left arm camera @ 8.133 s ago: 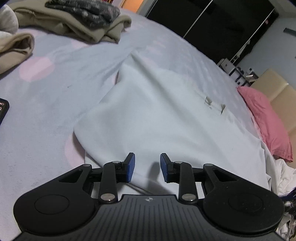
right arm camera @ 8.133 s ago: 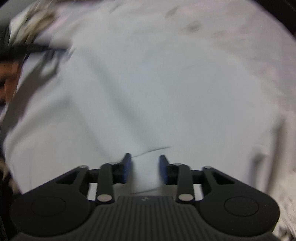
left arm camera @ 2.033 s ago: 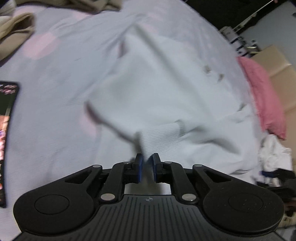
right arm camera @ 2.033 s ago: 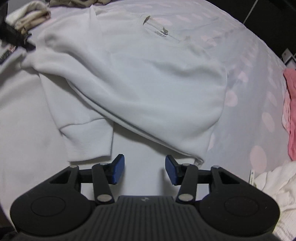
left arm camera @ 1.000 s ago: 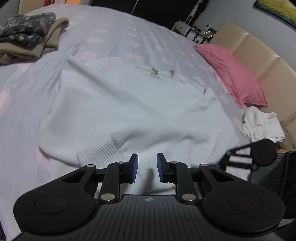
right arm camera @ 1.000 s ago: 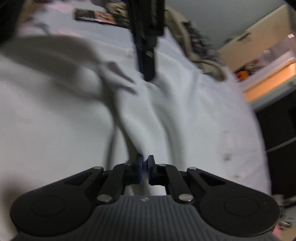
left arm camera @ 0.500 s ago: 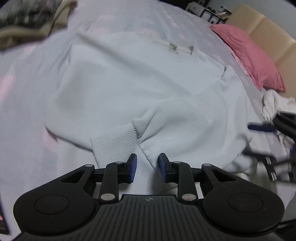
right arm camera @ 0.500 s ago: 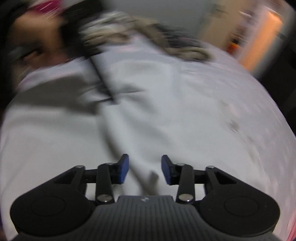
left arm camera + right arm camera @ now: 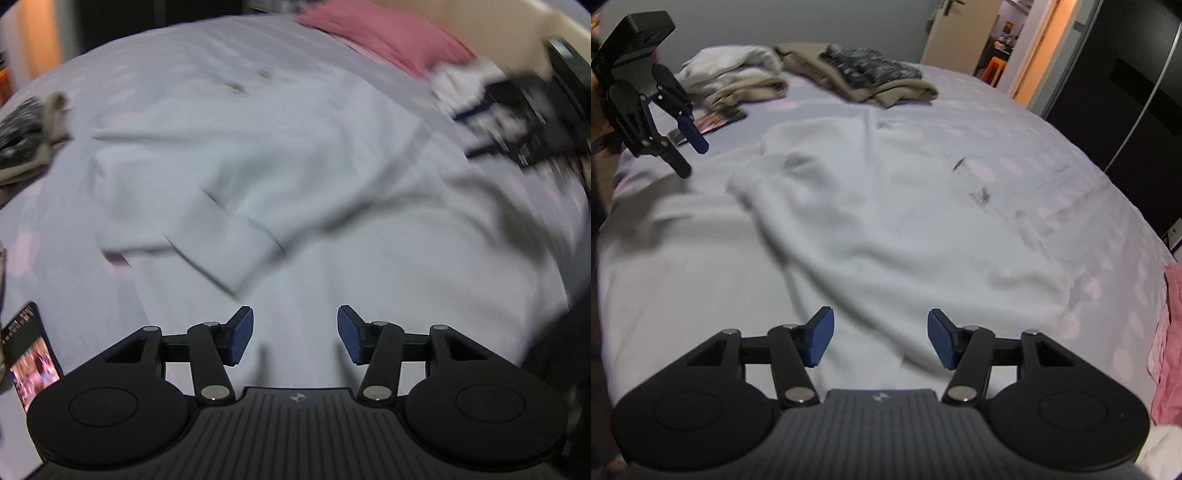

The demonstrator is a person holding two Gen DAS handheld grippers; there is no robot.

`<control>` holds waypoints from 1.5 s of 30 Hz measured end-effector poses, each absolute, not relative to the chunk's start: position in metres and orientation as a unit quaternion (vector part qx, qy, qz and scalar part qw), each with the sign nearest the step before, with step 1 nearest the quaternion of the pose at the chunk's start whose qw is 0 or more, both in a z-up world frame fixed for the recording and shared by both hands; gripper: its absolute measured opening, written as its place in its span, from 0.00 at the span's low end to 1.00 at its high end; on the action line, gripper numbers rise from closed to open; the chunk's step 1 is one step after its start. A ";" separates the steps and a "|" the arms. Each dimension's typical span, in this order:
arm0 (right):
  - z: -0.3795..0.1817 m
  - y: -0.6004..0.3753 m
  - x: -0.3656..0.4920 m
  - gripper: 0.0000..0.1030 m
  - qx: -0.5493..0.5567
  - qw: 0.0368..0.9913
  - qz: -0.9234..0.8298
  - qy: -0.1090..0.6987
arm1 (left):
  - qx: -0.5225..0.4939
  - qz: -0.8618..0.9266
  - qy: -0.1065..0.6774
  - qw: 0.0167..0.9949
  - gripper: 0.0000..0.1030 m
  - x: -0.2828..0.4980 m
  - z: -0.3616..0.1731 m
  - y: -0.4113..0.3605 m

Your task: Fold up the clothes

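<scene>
A white sweatshirt point(image 9: 886, 221) lies spread on the lilac dotted bed point(image 9: 1052, 155), neck label point(image 9: 979, 194) toward the far side. One sleeve is folded across the body, its ribbed cuff point(image 9: 225, 254) just ahead of my left gripper point(image 9: 295, 334). That gripper is open and empty, hovering above the fabric. It also shows as the left gripper point(image 9: 692, 157) at the upper left of the right wrist view, raised off the bed. My right gripper point(image 9: 881, 338) is open and empty over the sweatshirt's near edge. The left wrist view is blurred.
Folded beige and dark patterned clothes point(image 9: 875, 77) and a white-beige heap point(image 9: 738, 77) lie at the bed's far side. A printed card point(image 9: 31, 365) rests on the sheet. A pink pillow point(image 9: 388, 33) and white cloth point(image 9: 461, 77) lie by the headboard. An open doorway point(image 9: 1027, 51) stands beyond.
Both grippers have opened wider and drawn back from the sweatshirt. A second ago the right one was shut on fabric; now it holds nothing. The sleeve stays folded across the body.
</scene>
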State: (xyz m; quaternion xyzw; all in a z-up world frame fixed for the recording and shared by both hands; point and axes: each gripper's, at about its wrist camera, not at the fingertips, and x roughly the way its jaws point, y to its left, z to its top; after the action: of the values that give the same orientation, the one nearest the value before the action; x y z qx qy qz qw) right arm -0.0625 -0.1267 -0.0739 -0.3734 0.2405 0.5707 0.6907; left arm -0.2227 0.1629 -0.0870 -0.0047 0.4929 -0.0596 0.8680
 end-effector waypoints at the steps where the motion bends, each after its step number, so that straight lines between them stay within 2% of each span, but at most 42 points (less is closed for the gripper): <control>1: -0.079 -0.135 -0.067 0.58 -0.385 0.679 0.575 0.246 | 0.000 -0.061 0.500 0.864 0.47 -0.224 -0.092 0.160; 8: -0.126 -0.155 -0.100 0.59 -0.476 0.566 0.602 0.301 | 0.029 -0.072 0.545 0.835 0.49 -0.230 -0.123 0.138; 12: -0.155 -0.154 -0.108 0.60 -0.539 0.499 0.594 0.328 | 0.046 -0.078 0.570 0.817 0.54 -0.233 -0.142 0.126; 16: -0.143 -0.148 -0.106 0.60 -0.535 0.510 0.596 0.313 | 0.045 -0.063 0.558 0.826 0.48 -0.238 -0.134 0.119; 20: -0.134 -0.147 -0.095 0.60 -0.497 0.546 0.592 0.324 | 0.070 -0.072 0.538 0.837 0.48 -0.246 -0.126 0.107; 31: -0.150 -0.148 -0.104 0.61 -0.534 0.513 0.585 0.329 | 0.075 -0.099 0.546 0.828 0.48 -0.261 -0.132 0.117; 45: -0.156 -0.146 -0.102 0.66 -0.546 0.506 0.583 0.325 | 0.088 -0.100 0.549 0.825 0.48 -0.264 -0.129 0.111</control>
State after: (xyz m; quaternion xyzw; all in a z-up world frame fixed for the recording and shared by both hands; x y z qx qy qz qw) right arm -0.1021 -0.1464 -0.1563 -0.5461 0.3247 0.5834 0.5060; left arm -0.2643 0.1106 -0.1293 0.0879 0.5485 -0.1001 0.8255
